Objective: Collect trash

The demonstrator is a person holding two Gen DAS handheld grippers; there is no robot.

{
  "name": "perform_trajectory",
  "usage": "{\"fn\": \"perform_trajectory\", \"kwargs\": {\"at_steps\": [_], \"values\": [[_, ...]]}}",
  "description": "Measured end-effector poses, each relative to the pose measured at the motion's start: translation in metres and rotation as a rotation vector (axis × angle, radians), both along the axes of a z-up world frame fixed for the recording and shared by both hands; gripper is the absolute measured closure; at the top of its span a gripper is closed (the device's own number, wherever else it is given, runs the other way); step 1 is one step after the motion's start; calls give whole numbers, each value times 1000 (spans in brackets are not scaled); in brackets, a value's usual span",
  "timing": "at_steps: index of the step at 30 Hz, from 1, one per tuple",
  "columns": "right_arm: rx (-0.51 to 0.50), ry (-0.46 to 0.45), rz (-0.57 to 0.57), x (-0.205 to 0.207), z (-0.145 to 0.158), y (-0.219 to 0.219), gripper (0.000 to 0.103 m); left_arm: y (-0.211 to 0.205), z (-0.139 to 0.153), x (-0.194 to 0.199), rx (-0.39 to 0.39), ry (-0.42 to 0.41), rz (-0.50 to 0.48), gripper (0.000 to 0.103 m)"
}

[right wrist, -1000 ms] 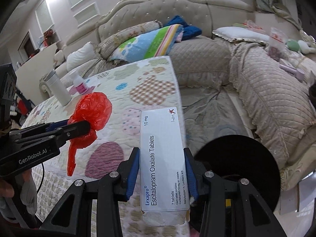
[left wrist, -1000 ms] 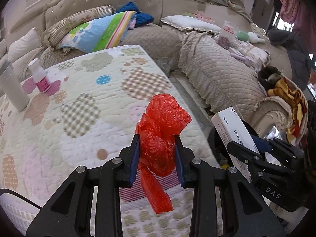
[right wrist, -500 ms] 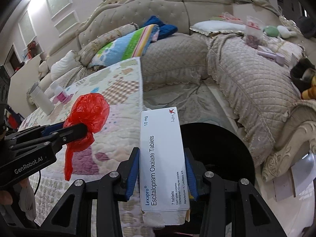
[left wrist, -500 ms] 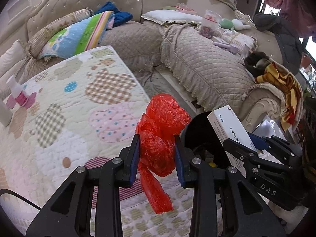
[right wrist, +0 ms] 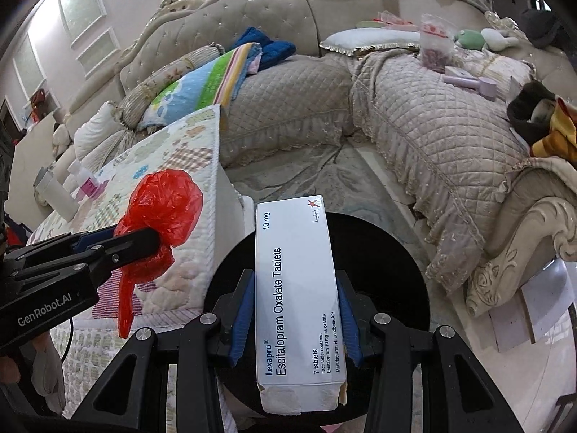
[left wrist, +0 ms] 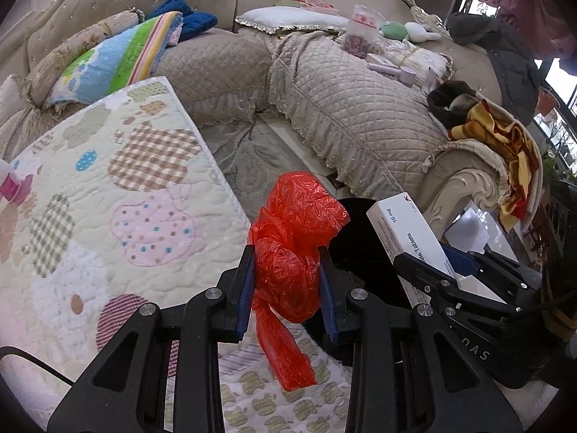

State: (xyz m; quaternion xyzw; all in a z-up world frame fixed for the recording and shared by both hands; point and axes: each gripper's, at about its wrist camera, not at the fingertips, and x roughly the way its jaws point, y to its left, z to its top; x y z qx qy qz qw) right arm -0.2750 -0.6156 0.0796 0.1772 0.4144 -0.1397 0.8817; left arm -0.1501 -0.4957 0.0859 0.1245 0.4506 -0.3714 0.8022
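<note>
Left tongs (left wrist: 286, 281) clamp a crumpled red bag (left wrist: 294, 249) over the quilted bench (left wrist: 108, 195) edge, while right tongs (right wrist: 294, 312) clamp a white tablet box (right wrist: 297, 288) directly above the round black bin (right wrist: 389, 270) on the floor.

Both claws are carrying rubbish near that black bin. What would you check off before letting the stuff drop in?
1. Left gripper clamps the red plastic bag: ok.
2. Right gripper clamps the tablet box: ok.
3. Box lines up over the black bin: ok.
4. Bag lines up over the bin: not ok, it hangs by the quilted table cover edge, at the rim.
5. Bin has room inside: cannot tell.
</note>
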Motion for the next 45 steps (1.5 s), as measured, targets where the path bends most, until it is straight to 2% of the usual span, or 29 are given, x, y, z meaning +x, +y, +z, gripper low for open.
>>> {"fn": "perform_trajectory", "kwargs": {"at_steps": [18, 33, 37, 40, 45], "values": [[24, 18, -40, -7, -11, -19, 61, -20, -17, -4, -1, 61, -36, 73], [28, 30, -77, -7, -16, -31, 61, -25, -18, -2, -44, 92, -45, 71], [27, 38, -97, -7, -17, -33, 55, -22, -16, -2, -65, 88, -45, 57], [26, 43, -97, -7, -17, -32, 55, -17, -12, -4, -73, 59, -35, 47], [34, 34, -105, -9, -13, -25, 53, -6, -2, -8, -82, 16, -30, 45]]}}
